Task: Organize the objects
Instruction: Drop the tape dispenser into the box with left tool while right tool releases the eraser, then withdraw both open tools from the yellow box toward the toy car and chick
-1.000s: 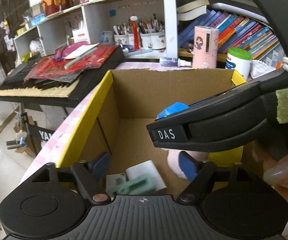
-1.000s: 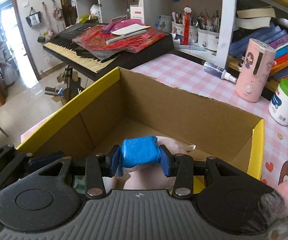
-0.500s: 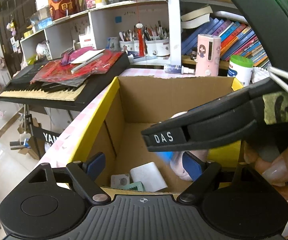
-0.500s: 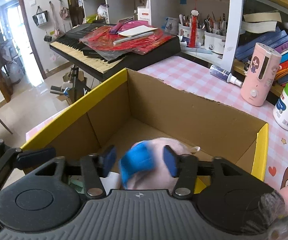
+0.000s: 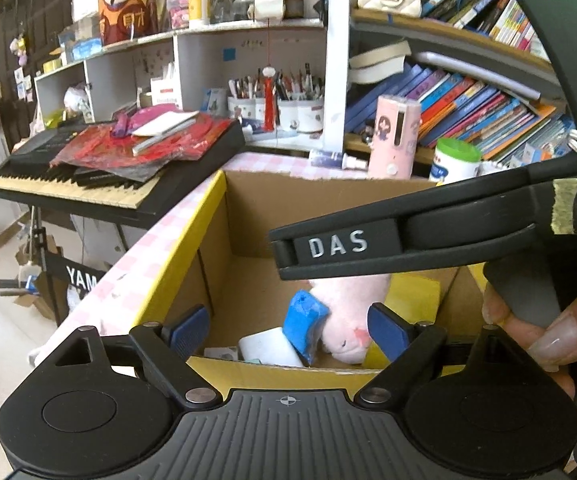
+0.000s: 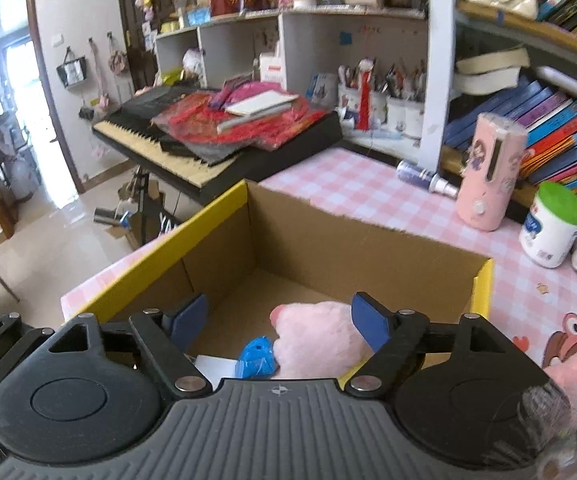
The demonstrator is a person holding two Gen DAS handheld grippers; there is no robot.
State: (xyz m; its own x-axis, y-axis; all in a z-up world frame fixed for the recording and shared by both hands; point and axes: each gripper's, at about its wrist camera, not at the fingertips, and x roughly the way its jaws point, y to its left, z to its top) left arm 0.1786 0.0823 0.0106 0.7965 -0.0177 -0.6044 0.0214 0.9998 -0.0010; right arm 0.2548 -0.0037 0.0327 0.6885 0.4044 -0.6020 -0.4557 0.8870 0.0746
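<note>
- We see the blue packet down inside the cardboard box, resting against the pink plush toy and beside a white roll.
- Our right gripper has just been opening its jaws; they now stand wide above the box with nothing pressed between the pads (the packet and toy lie below them, apart from both).
- Our left gripper has its jaws spread too and holds nothing; it hovers at the box's near edge.
- We judge this drop-off done: several things already sit in the box.
- What is left, we think, is whatever loose items belong there, such as the pink canister, spray bottle or white tub on the checked table; we cannot tell which.
</note>
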